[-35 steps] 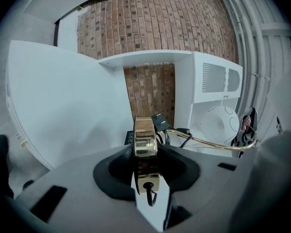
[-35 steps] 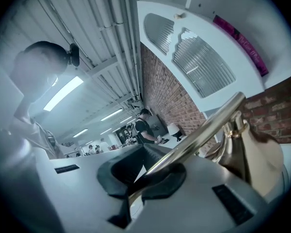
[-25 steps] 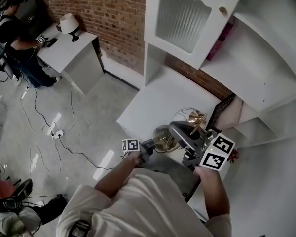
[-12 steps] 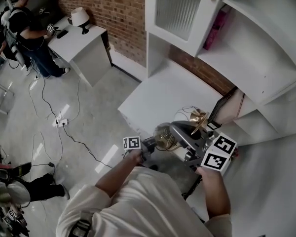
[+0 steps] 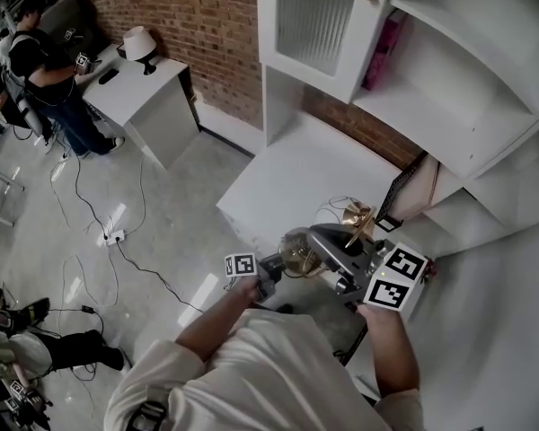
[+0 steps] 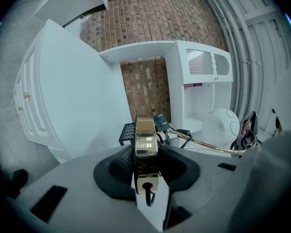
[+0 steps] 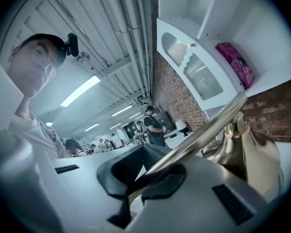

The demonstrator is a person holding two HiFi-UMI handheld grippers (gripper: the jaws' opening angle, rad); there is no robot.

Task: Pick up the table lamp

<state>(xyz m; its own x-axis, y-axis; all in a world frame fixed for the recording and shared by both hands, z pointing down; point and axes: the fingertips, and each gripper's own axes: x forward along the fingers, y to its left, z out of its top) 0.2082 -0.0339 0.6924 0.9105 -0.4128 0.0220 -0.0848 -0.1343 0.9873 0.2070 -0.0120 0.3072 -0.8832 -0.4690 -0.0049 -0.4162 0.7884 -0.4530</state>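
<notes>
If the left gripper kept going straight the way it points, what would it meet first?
Beyond the gold lamp base clamped in the left gripper, the black mesh rack on the white desk lies ahead, probably first; depth is unclear.

Ceiling strip lights (image 7: 80, 91) lit the room brightly and evenly, leaving pale glare patches on the floor (image 5: 162, 196) and a sharp glint on the table lamp (image 6: 146, 144). Both gripper views bowed towards dark, rounded edges.
</notes>
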